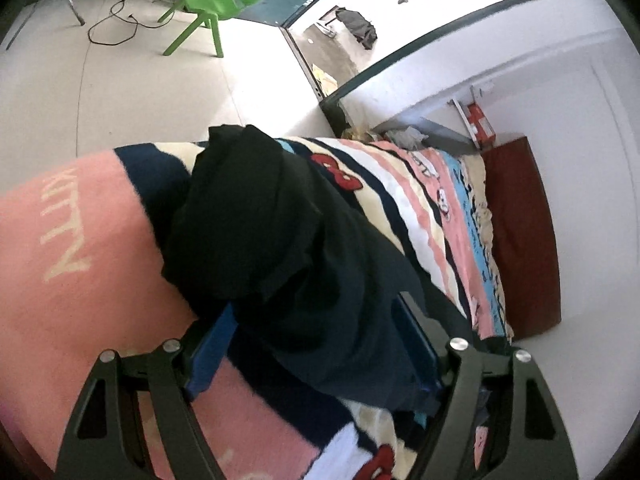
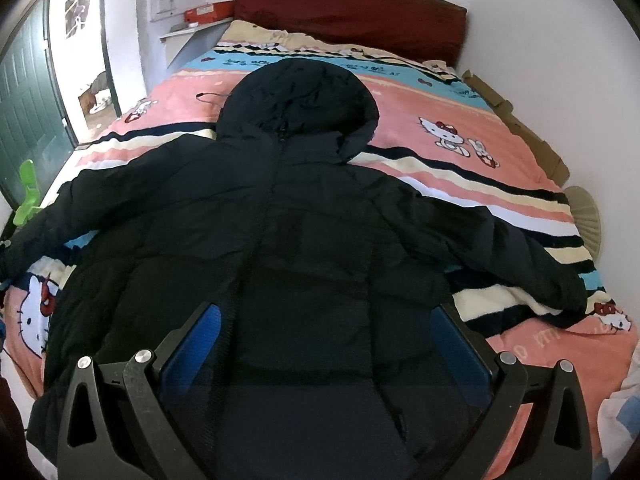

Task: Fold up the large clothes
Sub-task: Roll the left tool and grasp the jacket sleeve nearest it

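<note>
A large dark navy hooded padded jacket (image 2: pixel 288 208) lies front up on the bed, hood toward the headboard, both sleeves spread out sideways. My right gripper (image 2: pixel 326 320) is open and hovers over the jacket's lower body, its blue pads on either side of the zip line. In the left wrist view, my left gripper (image 1: pixel 316 320) is open, with the end of one sleeve (image 1: pixel 256 216) lying bunched between its blue pads. I cannot tell whether the pads touch the cloth.
The bed carries a pink striped Hello Kitty blanket (image 2: pixel 460 148) and a dark red headboard (image 2: pixel 348 4). A green plastic chair (image 1: pixel 216 4) stands on the tiled floor near an open green door (image 2: pixel 24 92). White walls border the bed's far side.
</note>
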